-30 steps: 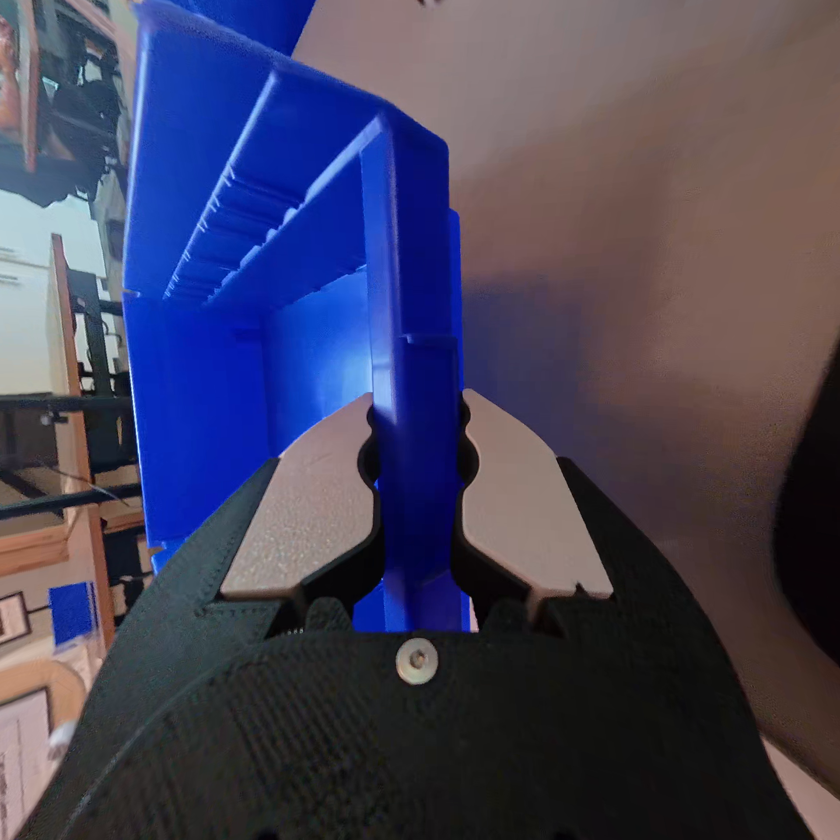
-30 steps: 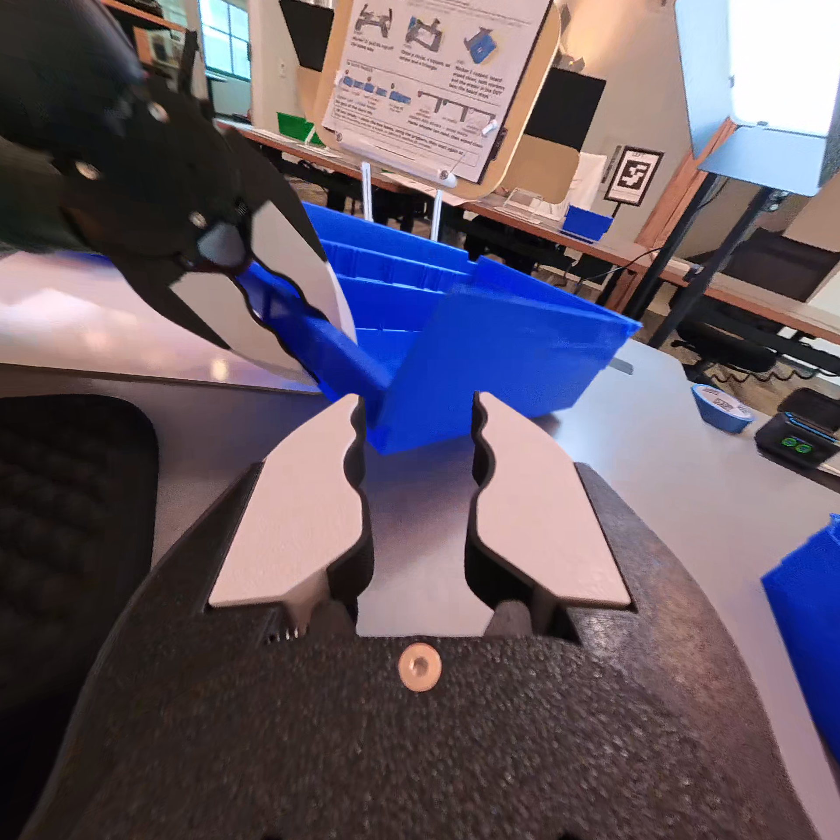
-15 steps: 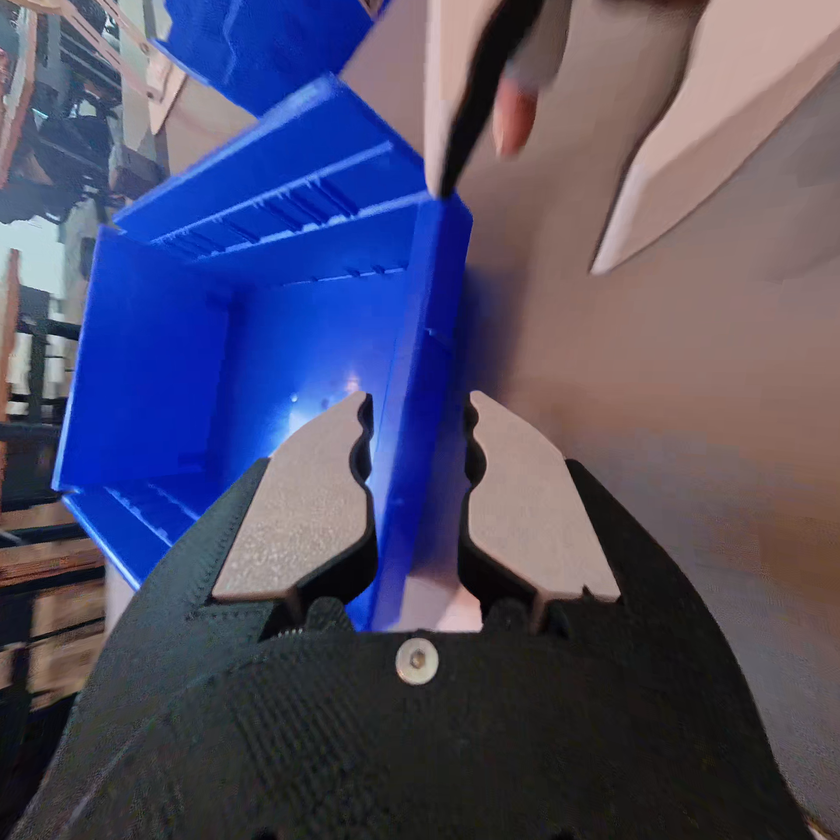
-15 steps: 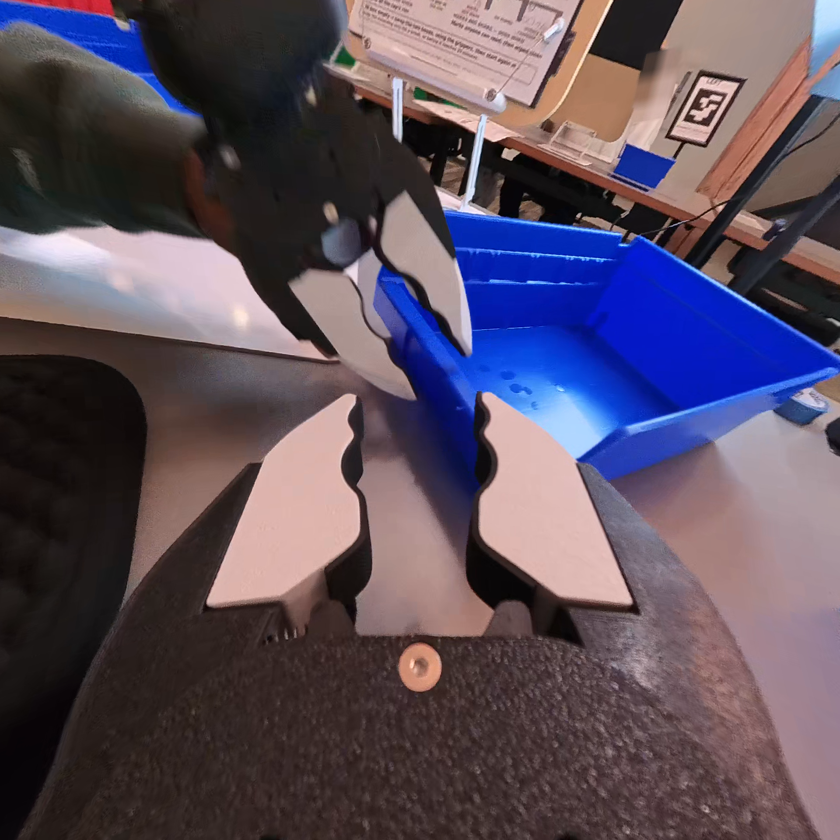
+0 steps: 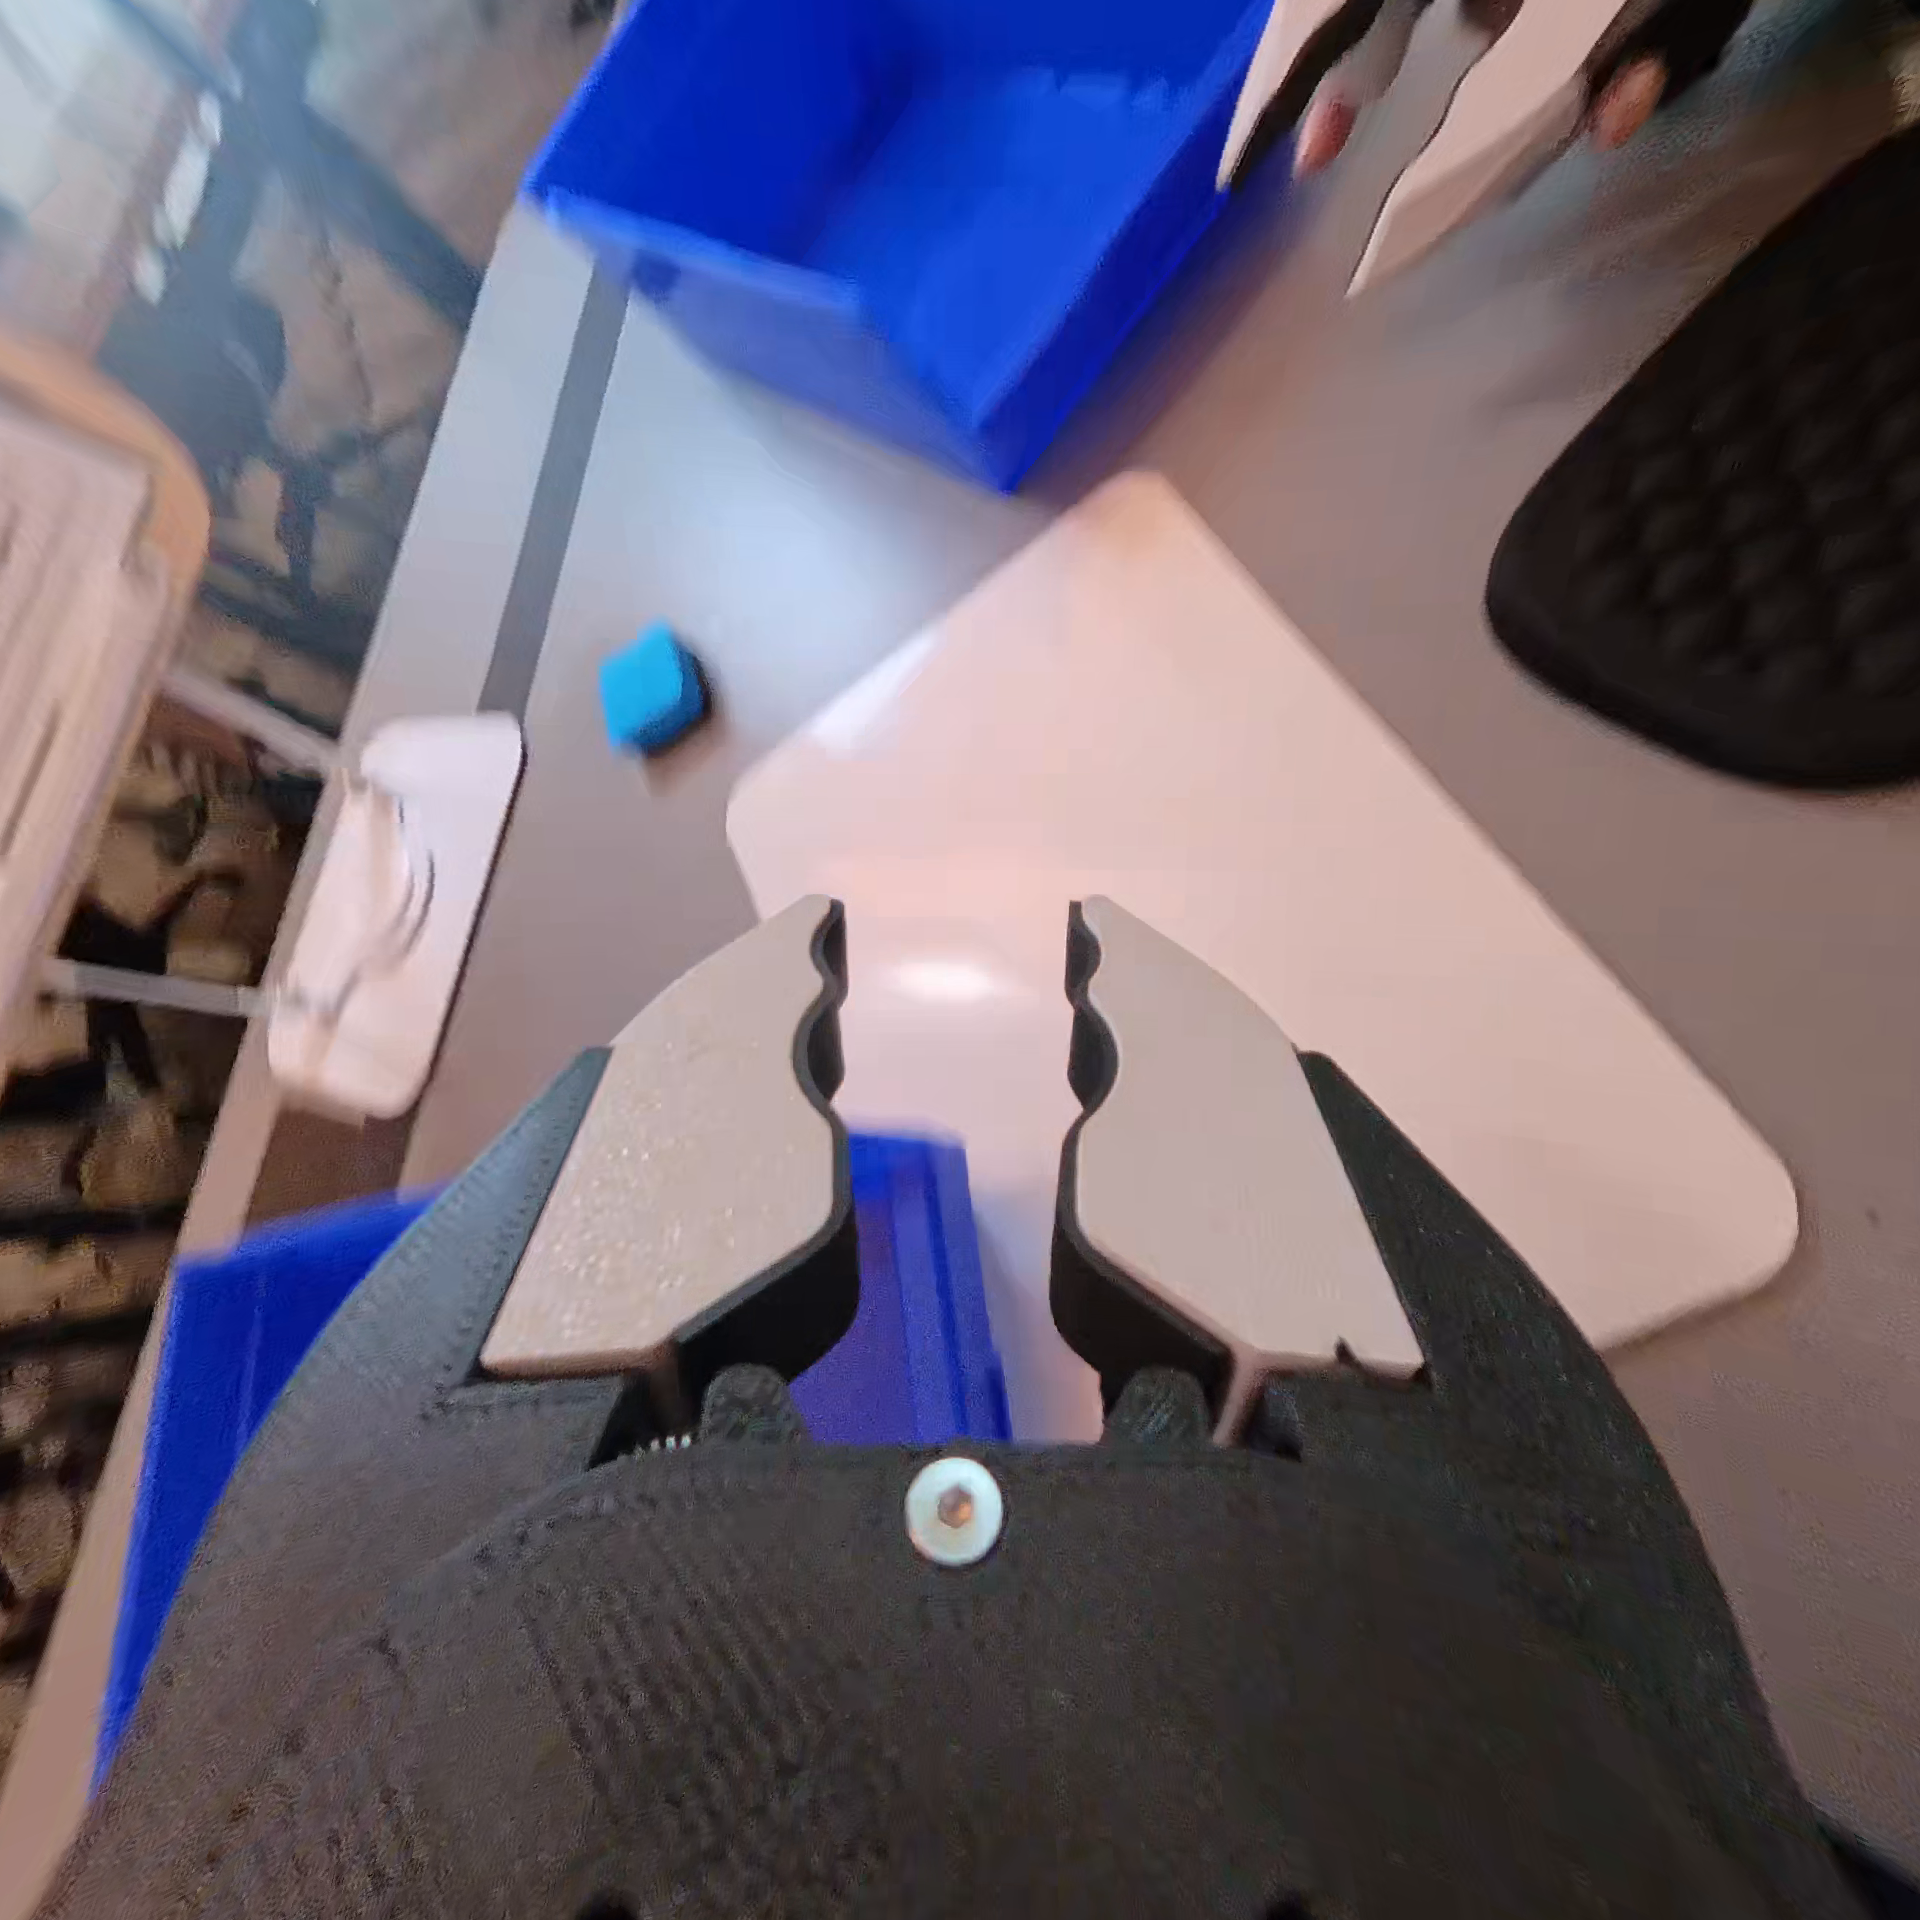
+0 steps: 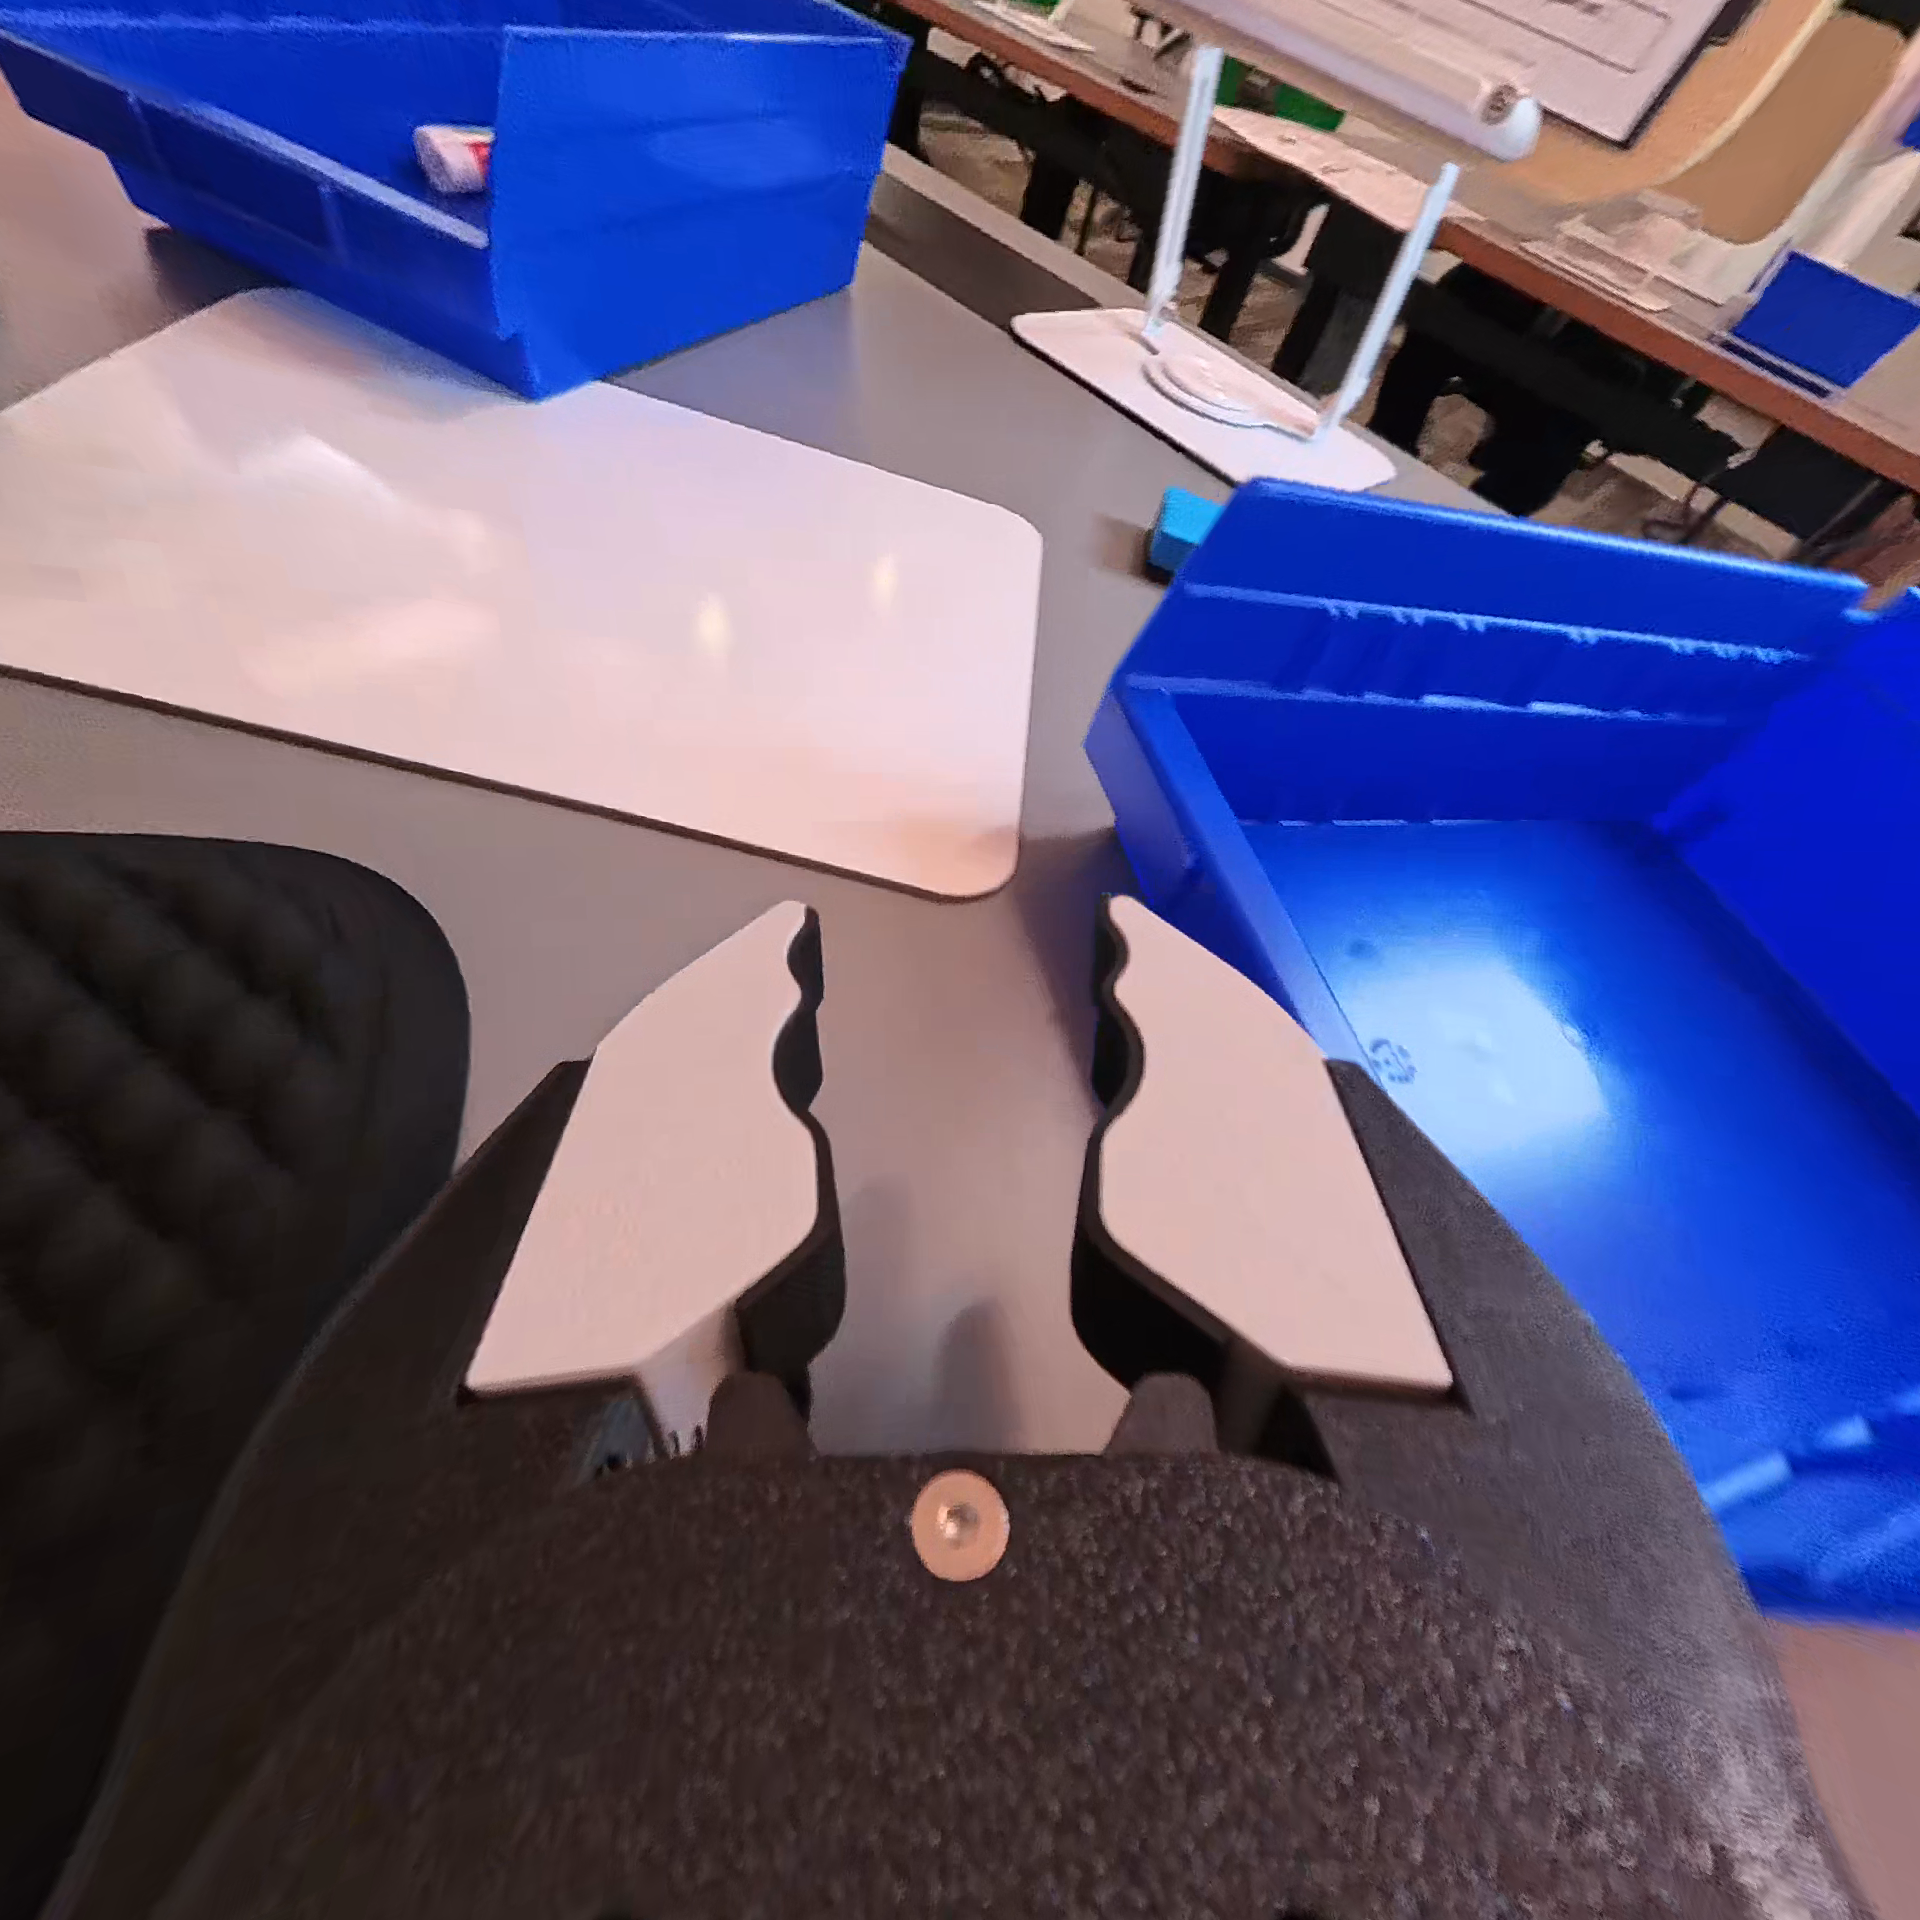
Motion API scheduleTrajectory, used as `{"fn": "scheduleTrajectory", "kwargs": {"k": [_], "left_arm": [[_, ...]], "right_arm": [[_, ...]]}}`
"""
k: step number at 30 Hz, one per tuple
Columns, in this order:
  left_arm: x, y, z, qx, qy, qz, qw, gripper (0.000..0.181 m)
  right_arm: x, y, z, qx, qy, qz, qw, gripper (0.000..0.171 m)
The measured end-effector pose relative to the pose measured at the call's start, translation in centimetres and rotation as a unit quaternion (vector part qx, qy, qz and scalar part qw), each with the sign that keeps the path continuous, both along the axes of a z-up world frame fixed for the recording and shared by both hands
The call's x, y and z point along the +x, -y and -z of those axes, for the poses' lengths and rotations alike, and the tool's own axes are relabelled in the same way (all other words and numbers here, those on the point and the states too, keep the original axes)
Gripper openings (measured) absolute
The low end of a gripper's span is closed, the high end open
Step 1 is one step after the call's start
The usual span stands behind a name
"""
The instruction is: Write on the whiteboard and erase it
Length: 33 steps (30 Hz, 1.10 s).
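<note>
The white whiteboard point(image 5: 1195, 831) lies flat on the grey table and looks blank; it also shows in the right wrist view point(image 6: 520, 582). A small blue eraser point(image 5: 655, 686) sits on the table past its corner, and shows in the right wrist view point(image 6: 1184, 535). My left gripper point(image 5: 956, 925) is open and empty, hovering over the whiteboard's edge. My right gripper point(image 6: 956, 920) is open and empty above bare table near the whiteboard's corner; it shows at the top of the left wrist view point(image 5: 1294, 234). A white and red marker-like object point(image 6: 452, 156) lies in the far blue bin point(image 6: 675, 177).
An empty blue bin point(image 6: 1174, 790) stands right of the whiteboard; its rim shows under my left fingers point(image 5: 925, 1299). A black padded mat point(image 6: 208, 1091) lies at the near left. A white stand base point(image 6: 1205, 395) is at the table's far edge. About 25 cm separates my left fingertips from my right. Left tips and right tips are each some 30 cm from the small blue eraser point(image 5: 655, 686). My right wrist view point(image 6: 1189, 527) looks at it from another angle.
My left gripper, shut on the empty blue bin's wall a second ago, opened, let it go and swung over the whiteboard. The bin now rests flat. My right gripper turned towards the whiteboard.
</note>
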<state>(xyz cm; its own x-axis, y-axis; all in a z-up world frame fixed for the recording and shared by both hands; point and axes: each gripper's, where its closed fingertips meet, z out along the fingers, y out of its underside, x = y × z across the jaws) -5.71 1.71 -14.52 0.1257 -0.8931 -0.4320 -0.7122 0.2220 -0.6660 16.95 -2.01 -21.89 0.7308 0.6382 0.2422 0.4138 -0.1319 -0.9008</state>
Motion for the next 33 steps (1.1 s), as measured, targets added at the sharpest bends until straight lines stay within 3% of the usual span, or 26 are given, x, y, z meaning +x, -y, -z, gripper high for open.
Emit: {"fn": "scheduleTrajectory", "kwargs": {"k": [6, 10, 13, 16, 19, 23, 33], "left_arm": [[-11.0, -1.3, 7.5, -0.094, -0.092, -0.131, 0.983, 0.049], [-14.5, -2.9, 10.9, -0.075, -0.130, -0.180, 0.972, 0.047], [-16.4, -4.2, 12.3, -0.056, -0.163, -0.205, 0.963, 0.034], [-17.2, -5.4, 12.4, -0.035, -0.155, -0.223, 0.962, 0.035], [-18.6, -6.4, 12.4, -0.019, -0.157, -0.249, 0.955, 0.034], [-21.4, -8.1, 12.4, -0.015, -0.148, -0.290, 0.945, 0.034], [-27.4, -14.1, 12.2, 0.001, -0.140, -0.362, 0.922, 0.035]], "right_arm": [[-2.8, -2.1, 0.1, 0.003, 0.090, -0.020, 0.996, 0.051], [-0.5, -5.0, -0.6, 0.032, 0.212, 0.033, 0.976, 0.051], [2.4, -6.3, 1.1, -0.027, 0.305, 0.065, 0.950, 0.062], [4.6, -6.8, 2.4, -0.067, 0.358, 0.082, 0.928, 0.065], [6.2, -7.3, 2.9, -0.081, 0.385, 0.108, 0.913, 0.055], [5.7, -7.9, 4.0, -0.087, 0.377, 0.093, 0.918, 0.033], [5.6, -14.1, 3.9, -0.052, 0.361, 0.095, 0.926, 0.033]]}}
